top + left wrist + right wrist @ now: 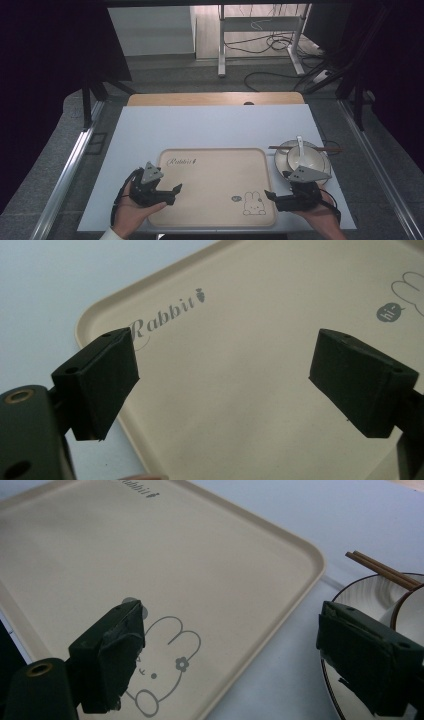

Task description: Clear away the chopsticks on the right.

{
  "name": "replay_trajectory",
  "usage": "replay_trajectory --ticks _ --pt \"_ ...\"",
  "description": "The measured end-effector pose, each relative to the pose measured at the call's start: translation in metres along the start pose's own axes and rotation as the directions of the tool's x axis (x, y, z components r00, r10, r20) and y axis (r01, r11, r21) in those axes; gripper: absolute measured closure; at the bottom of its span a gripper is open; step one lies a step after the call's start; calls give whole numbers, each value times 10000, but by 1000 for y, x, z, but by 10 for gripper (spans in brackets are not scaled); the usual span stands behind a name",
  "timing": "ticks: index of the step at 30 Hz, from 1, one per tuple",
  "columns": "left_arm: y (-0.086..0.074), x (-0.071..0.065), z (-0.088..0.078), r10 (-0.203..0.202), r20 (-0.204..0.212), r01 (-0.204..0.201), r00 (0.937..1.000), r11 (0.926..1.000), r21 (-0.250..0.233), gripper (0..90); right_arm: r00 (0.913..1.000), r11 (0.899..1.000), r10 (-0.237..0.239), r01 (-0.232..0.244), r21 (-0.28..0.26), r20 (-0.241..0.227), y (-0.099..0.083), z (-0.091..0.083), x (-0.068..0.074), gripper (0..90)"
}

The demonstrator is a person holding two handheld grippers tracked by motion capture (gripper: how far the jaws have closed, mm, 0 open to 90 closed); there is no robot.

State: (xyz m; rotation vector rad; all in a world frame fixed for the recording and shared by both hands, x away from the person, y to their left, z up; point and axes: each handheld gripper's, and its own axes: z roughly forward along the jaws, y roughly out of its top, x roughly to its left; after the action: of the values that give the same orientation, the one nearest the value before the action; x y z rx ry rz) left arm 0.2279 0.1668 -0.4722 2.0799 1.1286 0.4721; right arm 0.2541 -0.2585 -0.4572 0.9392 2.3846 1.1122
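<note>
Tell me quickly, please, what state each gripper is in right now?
Left gripper: open, nothing between its jaws, over the tray's left part.
Right gripper: open, holding nothing, over the tray's right edge beside the bowl.

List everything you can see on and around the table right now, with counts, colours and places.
tray: 1, beige with rabbit print, centre of the mat, bare
plate: 1, white with dark rim, right of the tray
bowl: 1, white, on the plate
spoon: 1, white, in the bowl
chopsticks: 1 pair, brown, across the plate's far rim
mat: 1, pale blue-white, covering the table
left gripper: 1, black, jaws open over the tray's left edge
right gripper: 1, black, jaws open at the tray's right edge
</note>
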Motion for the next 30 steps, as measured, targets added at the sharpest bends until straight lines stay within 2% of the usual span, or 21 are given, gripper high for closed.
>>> replay_trajectory --ticks 6,13,22,28,30 --pt "-1 -2 2 55 -45 -55 10000 9999 101 121 9998 9998 -196 196 -24 -64 0 0 -1 130" --pt "-1 -2 3 158 -112 -155 9998 9996 247 121 9999 10000 -36 37 67 -107 1 -1 -4 152" --pt "-2 -1 4 63 -201 -54 9998 9989 462 121 9998 9998 -185 186 102 -56 6 -1 -2 182" --pt "-1 1 4 33 -299 -16 9995 9985 553 123 9997 9994 -203 206 267 -126 24 -2 -6 197" --pt "-1 1 4 38 -245 -24 9997 9984 558 123 9999 9995 -156 156 281 16 37 -7 -14 205"
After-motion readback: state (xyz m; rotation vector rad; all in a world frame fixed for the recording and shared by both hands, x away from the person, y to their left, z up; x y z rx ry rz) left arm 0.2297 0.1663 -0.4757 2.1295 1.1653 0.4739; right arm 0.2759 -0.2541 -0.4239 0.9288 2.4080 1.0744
